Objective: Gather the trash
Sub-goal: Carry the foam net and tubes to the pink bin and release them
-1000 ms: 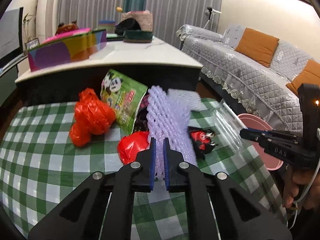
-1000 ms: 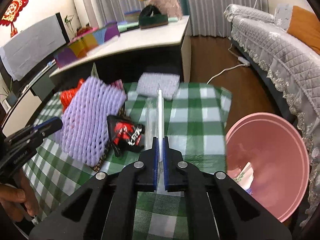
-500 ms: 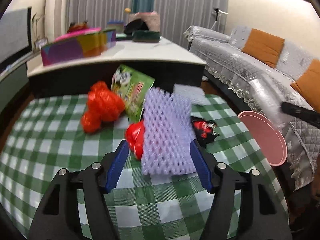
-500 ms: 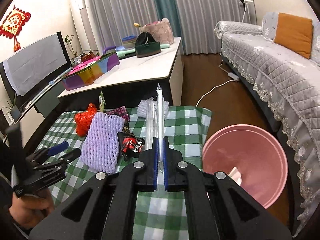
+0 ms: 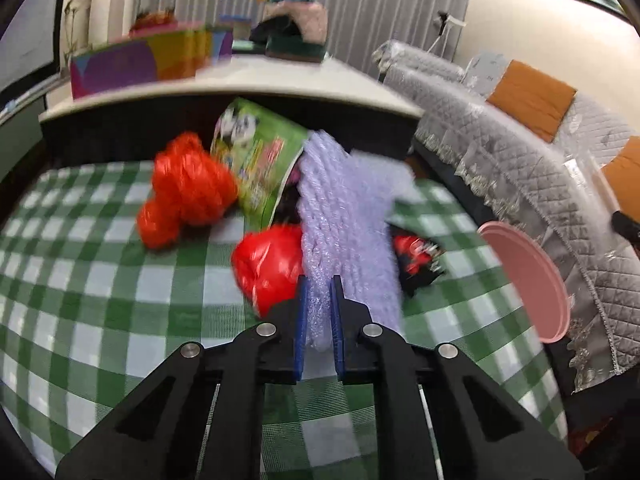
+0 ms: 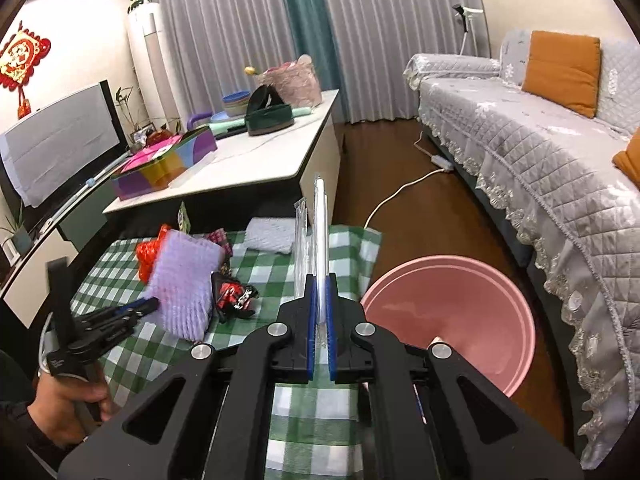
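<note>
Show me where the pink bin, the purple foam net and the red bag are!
pink bin [image 6: 496, 280]: right wrist view, far inner wall.
purple foam net [image 5: 344, 216]: left wrist view, middle of the mesh.
red bag [image 5: 268, 264]: left wrist view, crinkled front.

Left gripper [image 5: 318, 300]: sprang wide half a second back, now closing again on the near edge of the purple foam net [image 5: 344, 236]. Right gripper [image 6: 319, 296], clamped on the clear plastic wrapper [image 6: 316, 236]: lifted up and away from the worktop [image 6: 280, 276], toward the pink basin [image 6: 452, 304].
</note>
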Motion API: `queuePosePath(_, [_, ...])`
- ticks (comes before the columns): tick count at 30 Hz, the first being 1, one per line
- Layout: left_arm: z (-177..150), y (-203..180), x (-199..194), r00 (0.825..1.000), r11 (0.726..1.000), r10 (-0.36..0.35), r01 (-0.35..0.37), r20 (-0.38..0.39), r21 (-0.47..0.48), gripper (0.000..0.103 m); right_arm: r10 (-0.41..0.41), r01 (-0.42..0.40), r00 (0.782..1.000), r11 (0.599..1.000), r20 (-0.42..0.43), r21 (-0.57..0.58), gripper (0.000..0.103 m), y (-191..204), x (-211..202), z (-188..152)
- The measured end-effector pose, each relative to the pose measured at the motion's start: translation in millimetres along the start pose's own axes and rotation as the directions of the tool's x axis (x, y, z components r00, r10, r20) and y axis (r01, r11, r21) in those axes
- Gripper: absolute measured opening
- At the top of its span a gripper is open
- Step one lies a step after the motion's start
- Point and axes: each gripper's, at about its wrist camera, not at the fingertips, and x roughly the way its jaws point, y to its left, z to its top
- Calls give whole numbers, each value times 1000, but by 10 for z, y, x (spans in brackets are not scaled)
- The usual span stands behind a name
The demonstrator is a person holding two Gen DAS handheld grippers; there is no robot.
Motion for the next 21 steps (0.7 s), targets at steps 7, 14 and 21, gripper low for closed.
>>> queuePosePath(7, [133,-199,-389,995,998,-10,3,94,68,10,-30,31,998,999,47,-8,5,-16,-161,96])
queuePosePath(14, [200,-451,-619,989,992,-40,23,140,126,10,-76,78,993,997,85,-27,5,-59,-293,141])
queuePosePath(21, [271,-698,-704,985,988,-76,53,157,145,10,-124,126,988,992,94,-8,5,-270,-344,123])
